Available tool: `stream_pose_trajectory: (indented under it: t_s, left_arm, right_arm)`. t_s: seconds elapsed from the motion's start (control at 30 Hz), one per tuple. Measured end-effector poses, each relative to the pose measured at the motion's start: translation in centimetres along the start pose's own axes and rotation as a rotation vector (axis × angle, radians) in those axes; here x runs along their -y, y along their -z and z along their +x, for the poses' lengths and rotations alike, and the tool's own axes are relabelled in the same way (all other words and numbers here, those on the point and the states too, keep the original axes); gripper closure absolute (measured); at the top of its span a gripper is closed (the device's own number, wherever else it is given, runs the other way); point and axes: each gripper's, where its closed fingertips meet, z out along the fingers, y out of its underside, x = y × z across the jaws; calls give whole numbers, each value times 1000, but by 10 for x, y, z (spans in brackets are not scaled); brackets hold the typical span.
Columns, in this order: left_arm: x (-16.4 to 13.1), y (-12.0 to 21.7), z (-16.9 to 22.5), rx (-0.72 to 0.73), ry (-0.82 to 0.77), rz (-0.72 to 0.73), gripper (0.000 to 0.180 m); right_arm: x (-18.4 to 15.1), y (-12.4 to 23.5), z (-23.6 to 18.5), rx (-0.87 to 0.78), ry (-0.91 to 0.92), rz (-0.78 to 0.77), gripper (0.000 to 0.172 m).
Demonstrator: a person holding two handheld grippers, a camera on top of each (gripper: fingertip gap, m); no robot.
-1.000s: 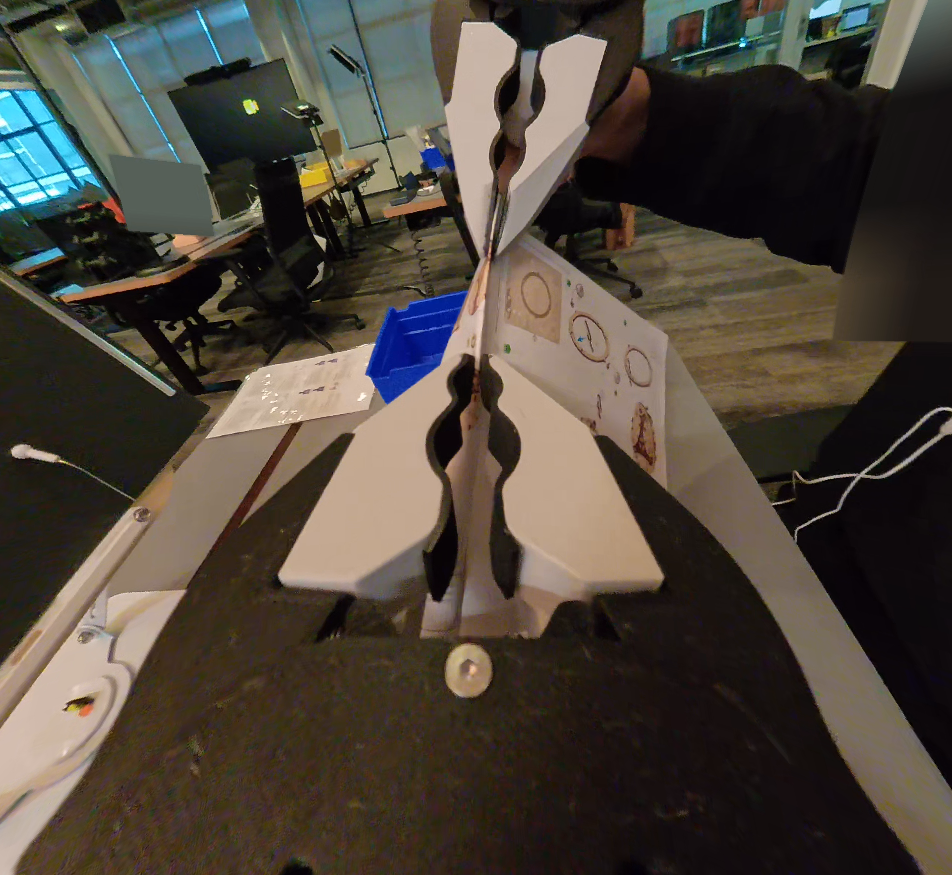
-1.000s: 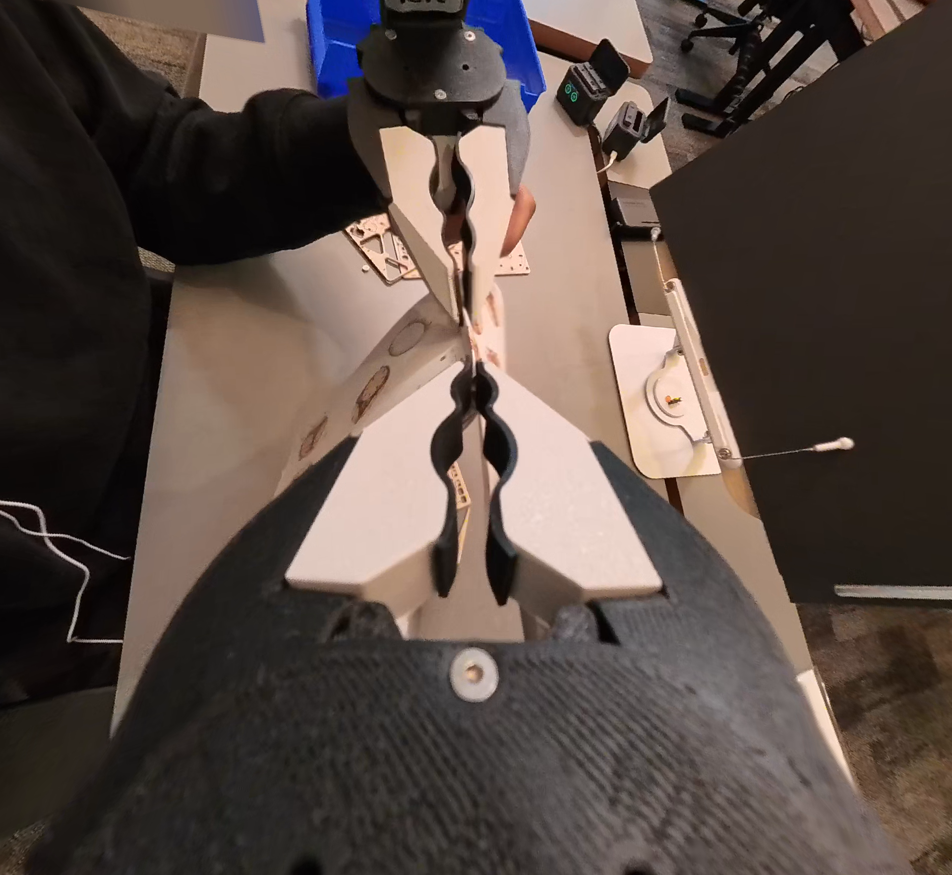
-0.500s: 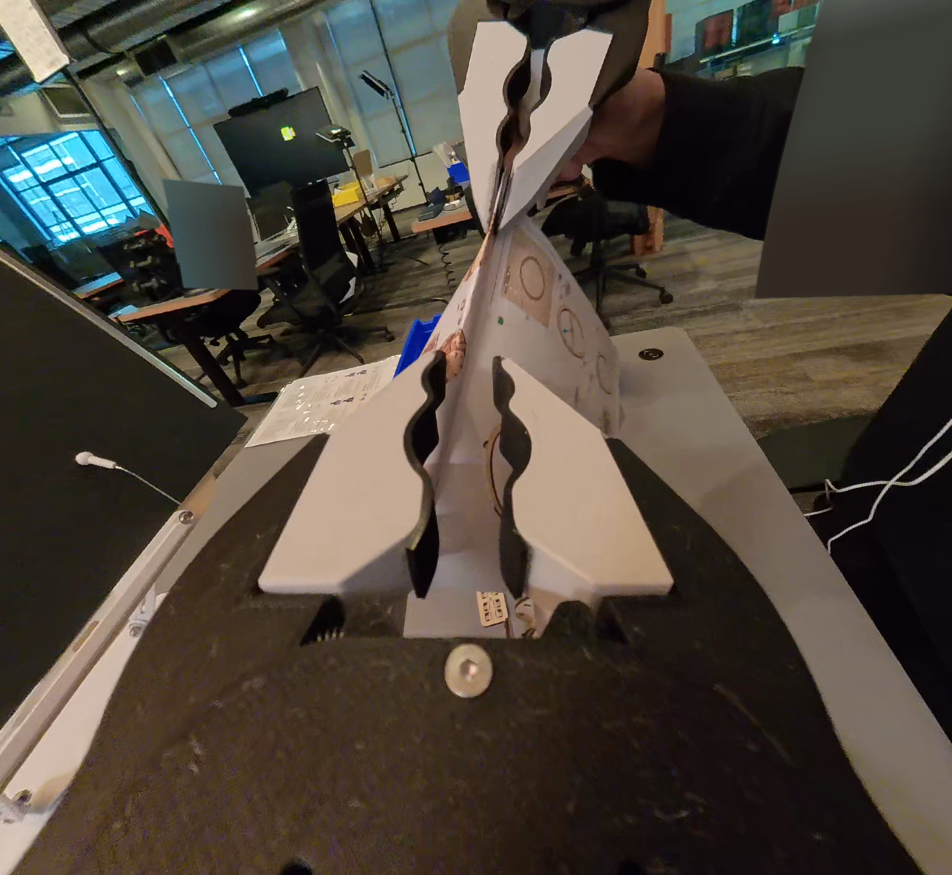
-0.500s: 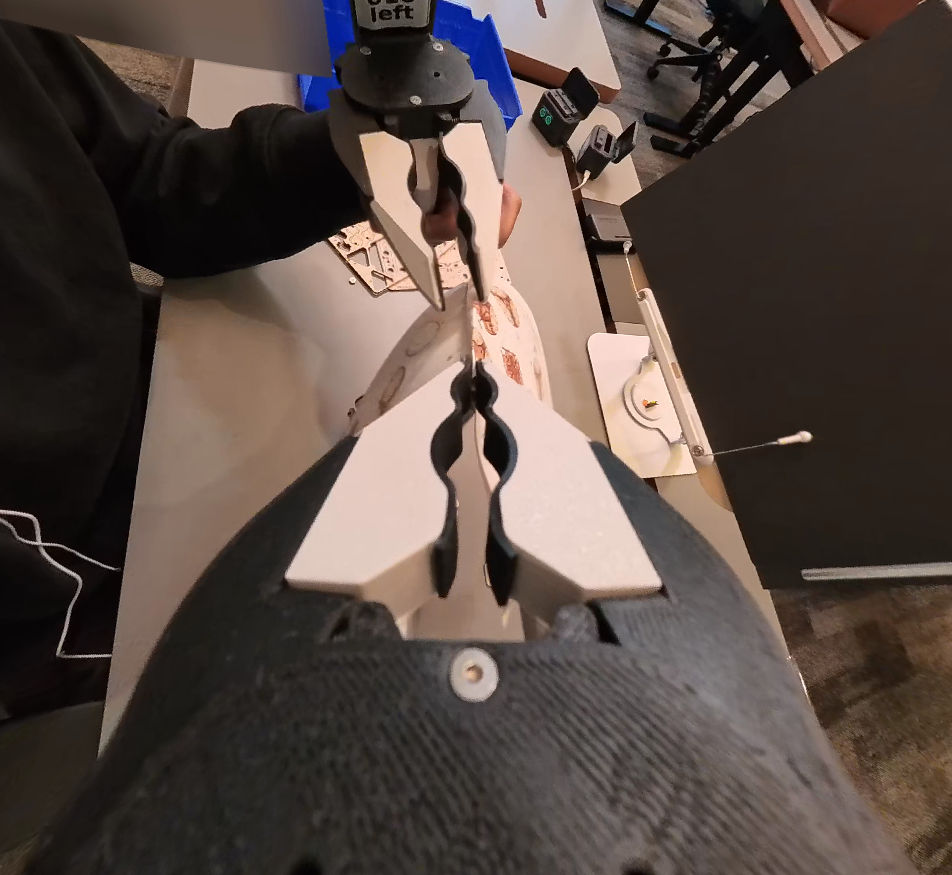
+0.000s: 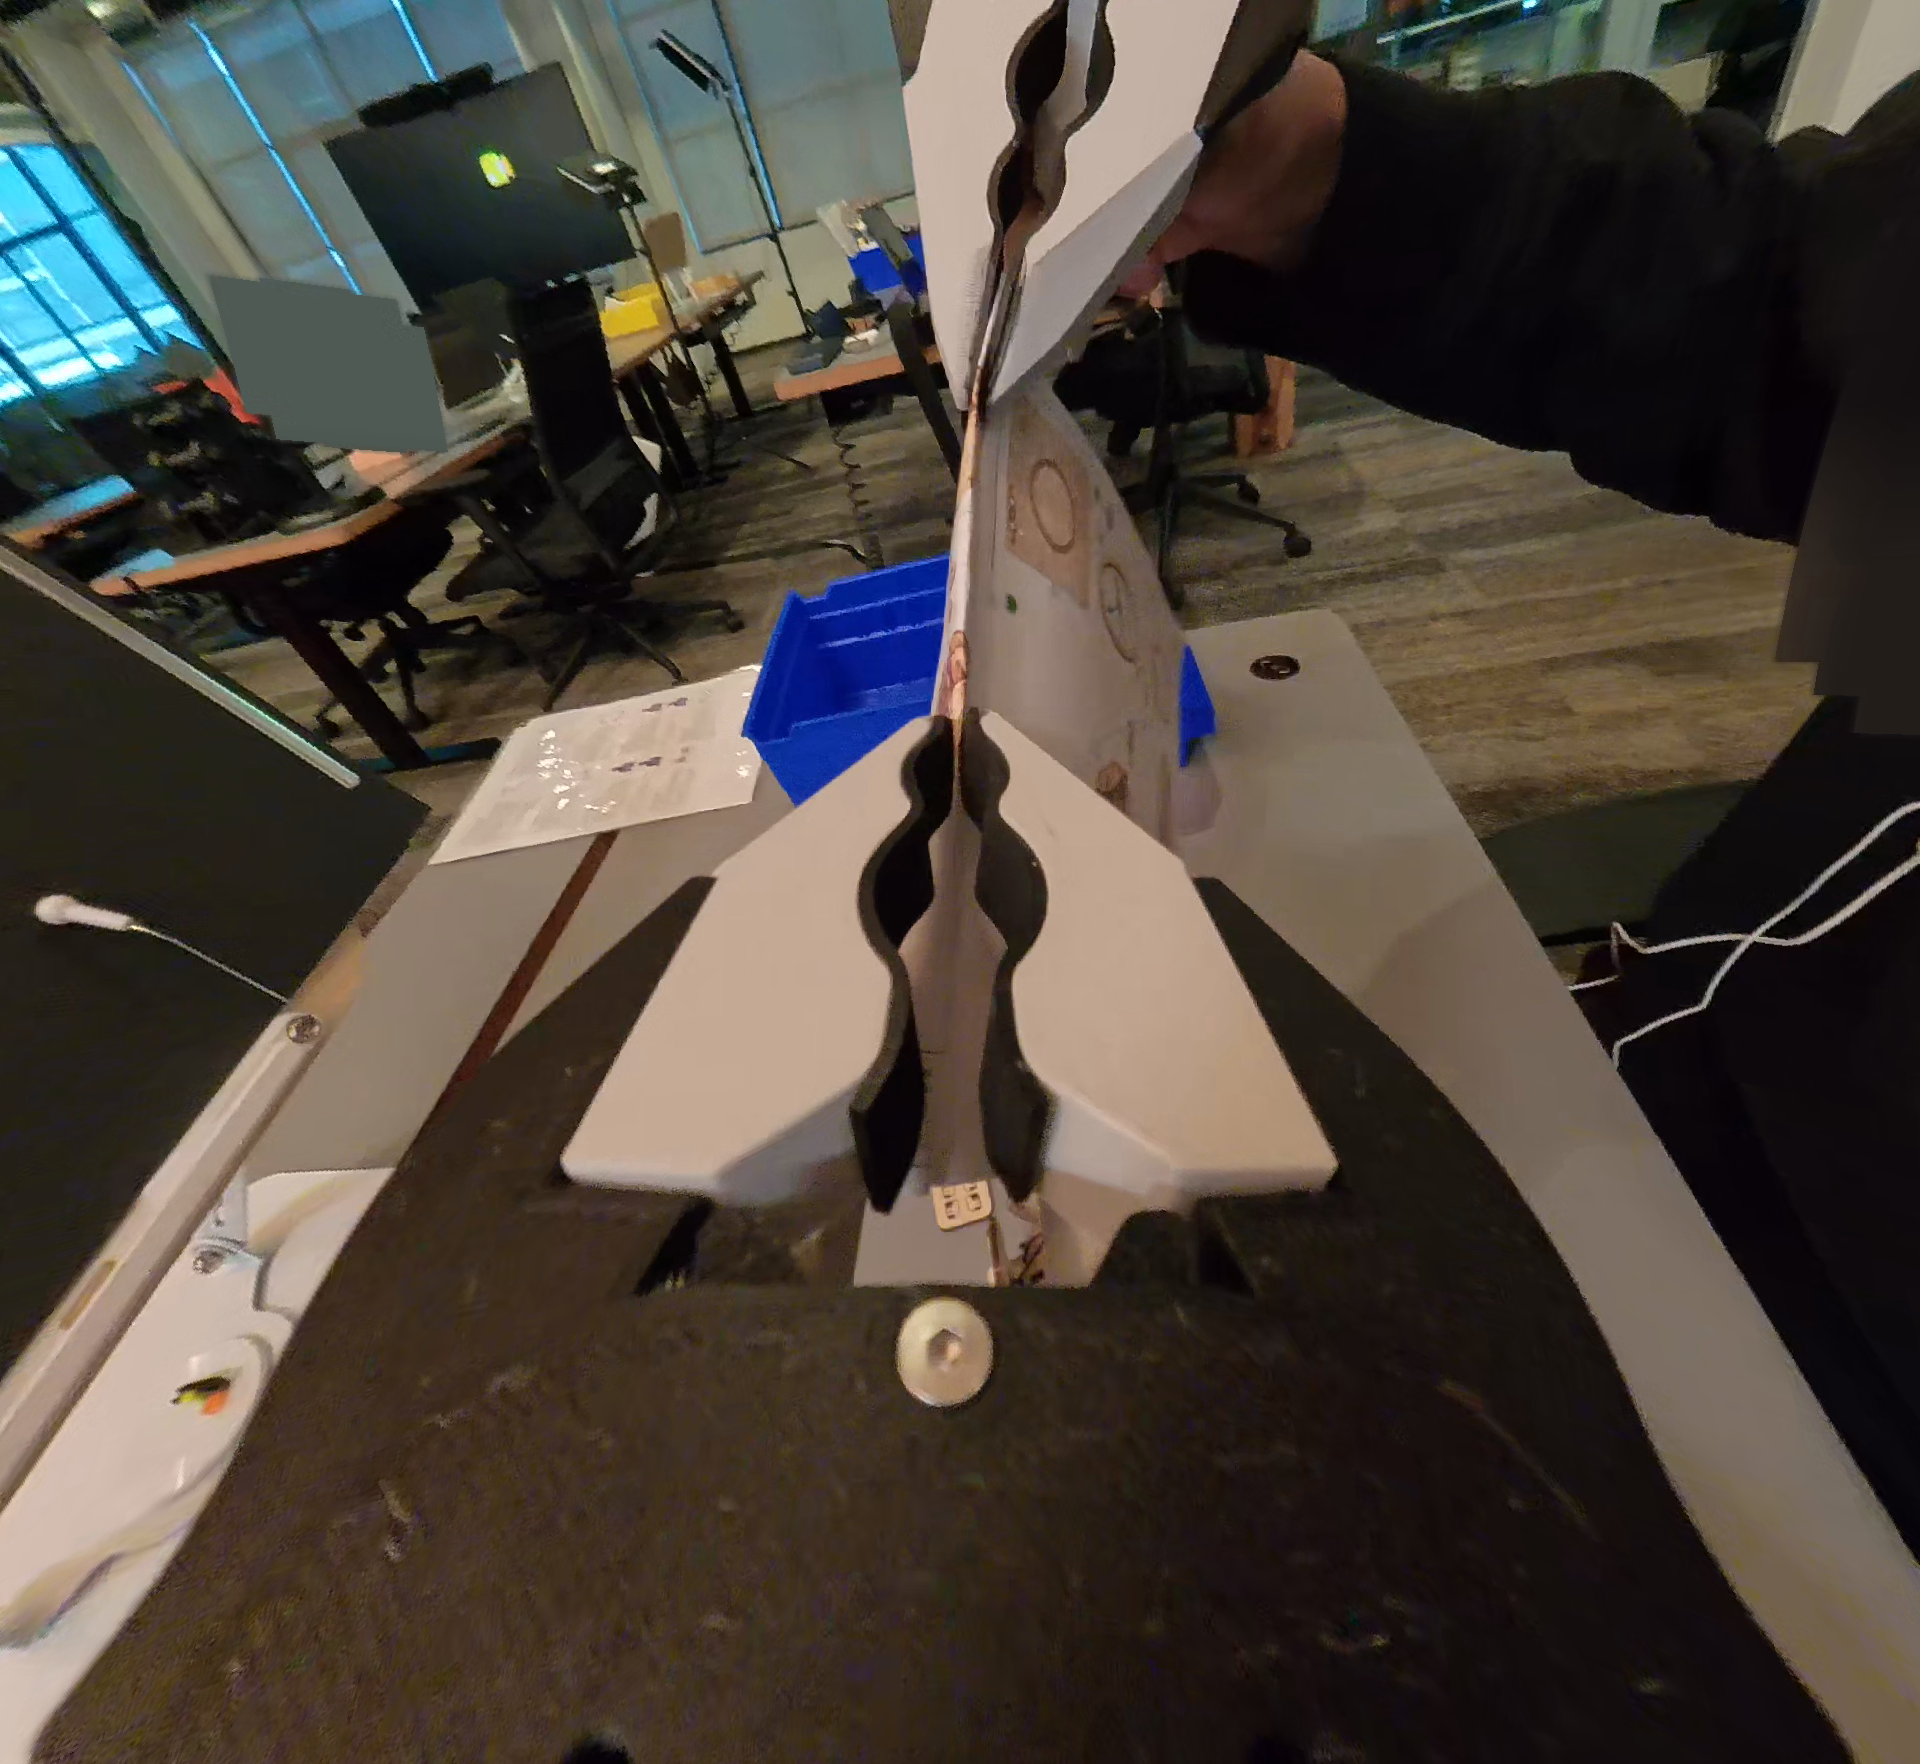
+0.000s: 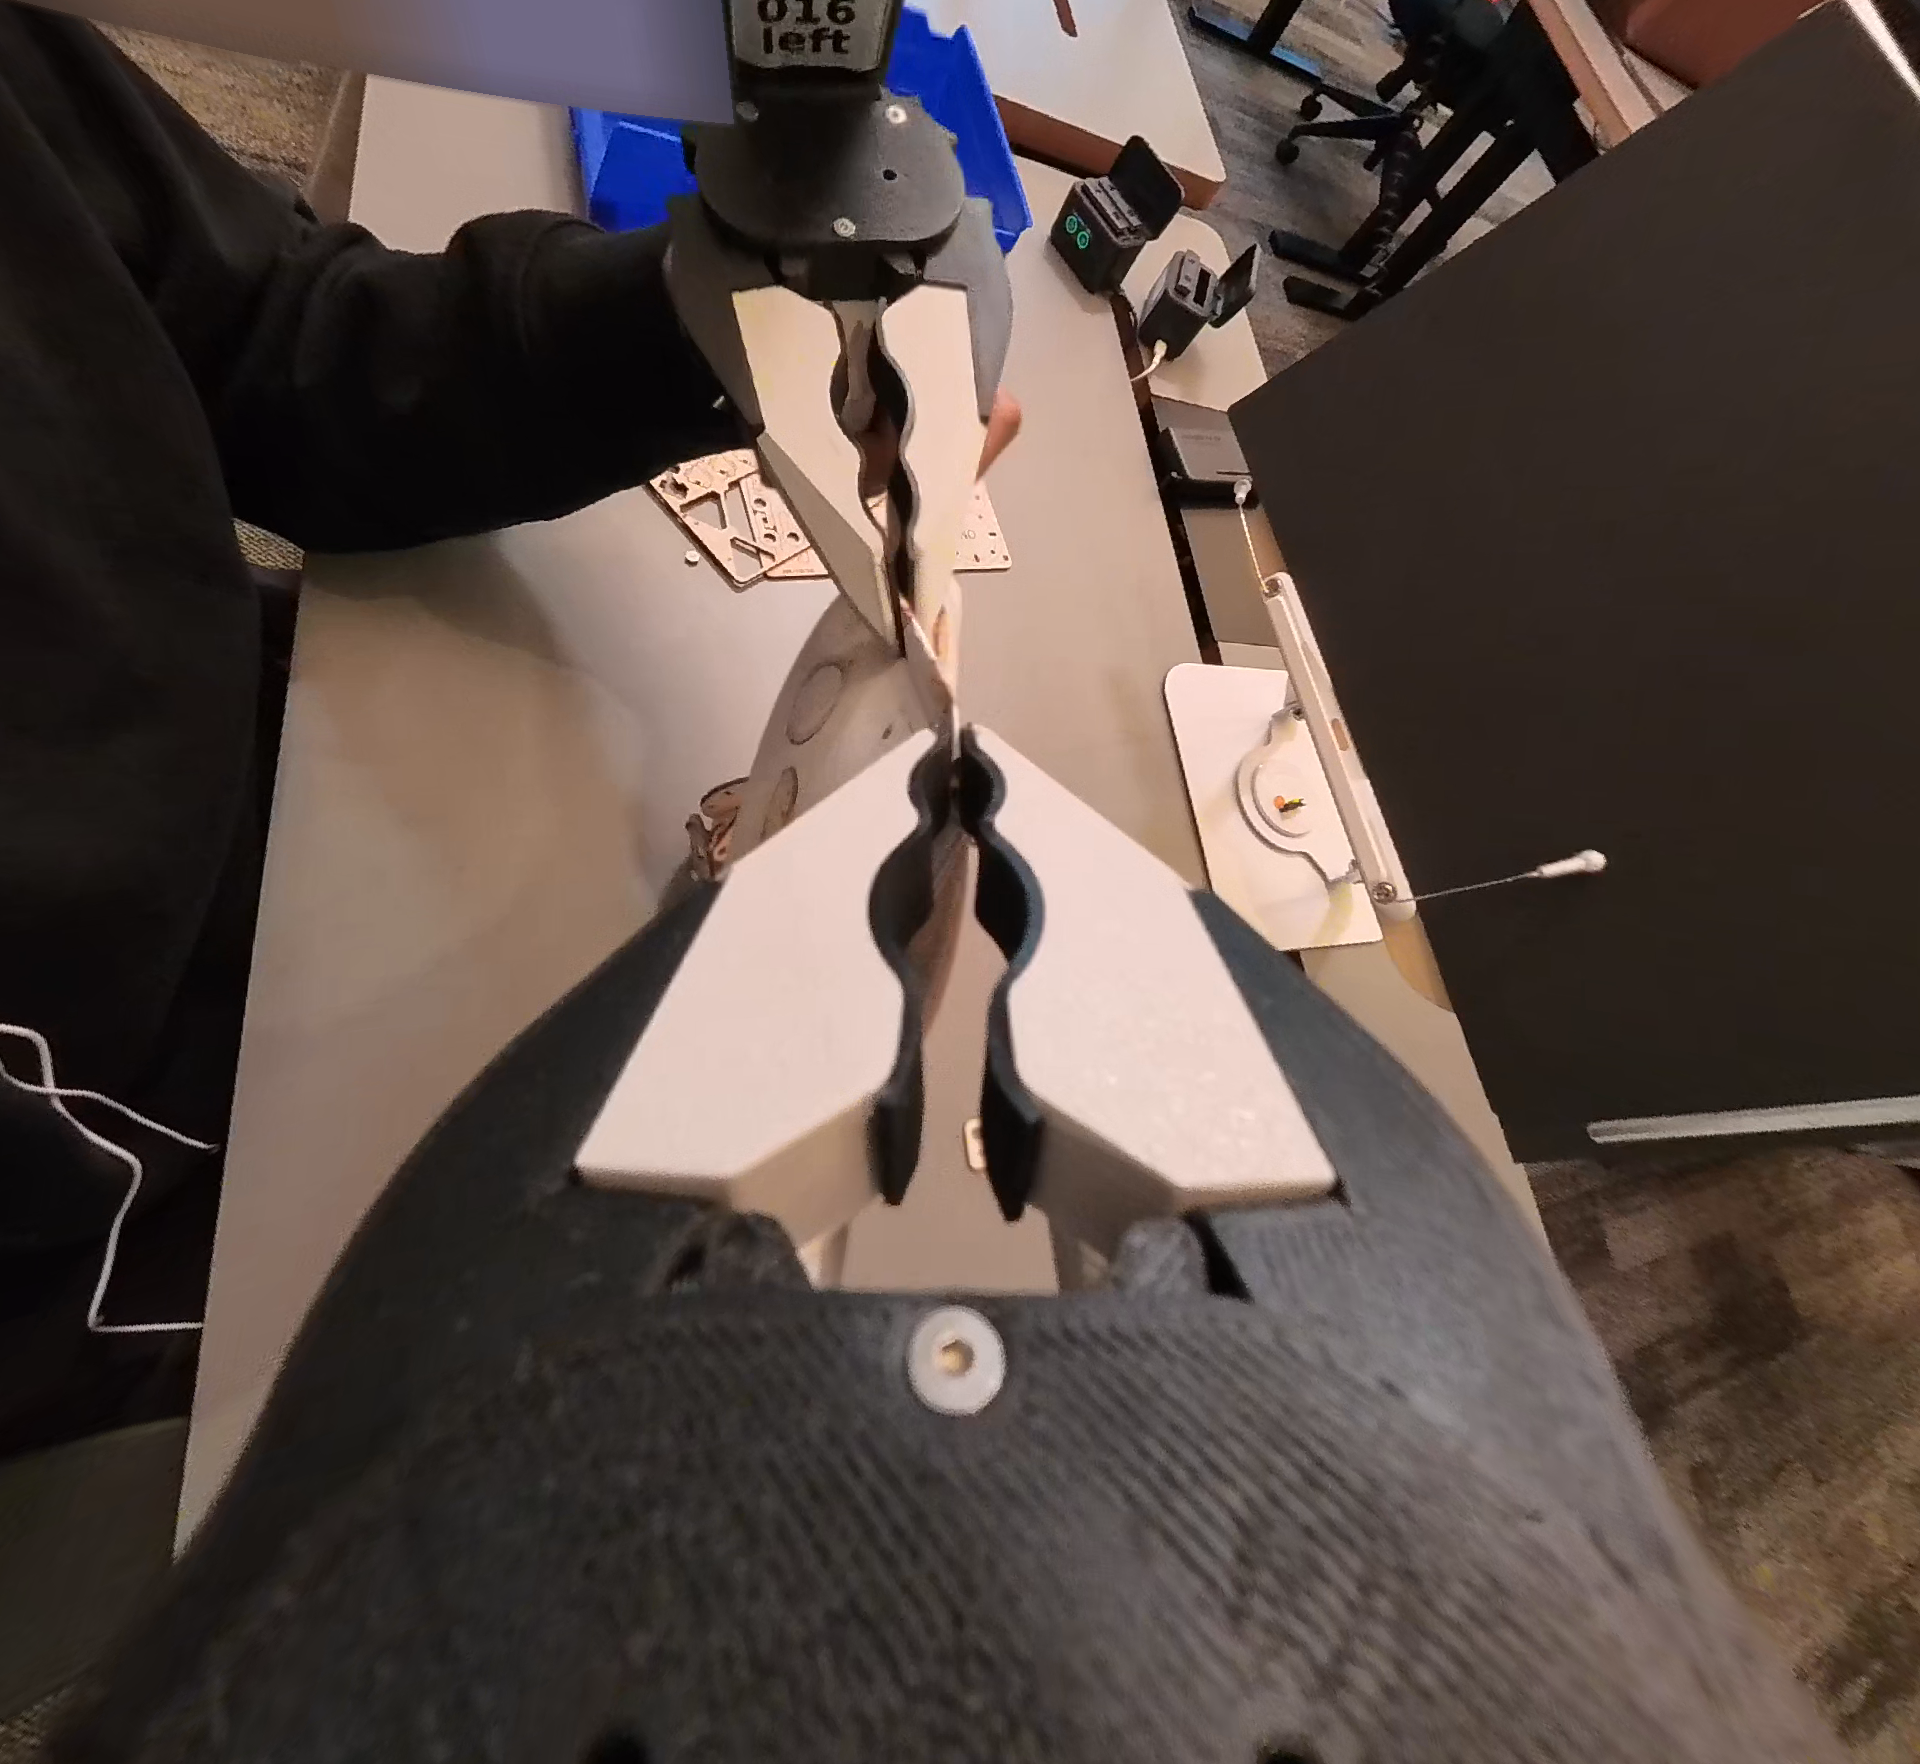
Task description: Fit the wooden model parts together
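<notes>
A white printed label (image 6: 805,23) on the black body of the far tongs (image 6: 902,618).

A blue bin (image 5: 852,675) and black panel (image 6: 1621,571) hem the table (image 6: 436,779), leaving its left side open.

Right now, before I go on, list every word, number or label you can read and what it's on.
White label on the left hand-held gripper handle: legible, but I don't quote writing.
Laminated sheet on the table: print too small.
Illustrated sheet in its grasp: drawings, no readable text.
Wooden cut-out panels: markings too small.
</notes>
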Motion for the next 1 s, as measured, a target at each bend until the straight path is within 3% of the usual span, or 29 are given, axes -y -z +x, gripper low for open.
stream_pose_trajectory:
  t_s: [0.47,1.0]
  left_arm:
    - [4,5,2,-4,7,41,174]
    - [18,8,8,1,-47,95,180]
  right_arm:
    - [3,7,6,-15,-3,10,172]
    - [12,19,7,-53,27,18,172]
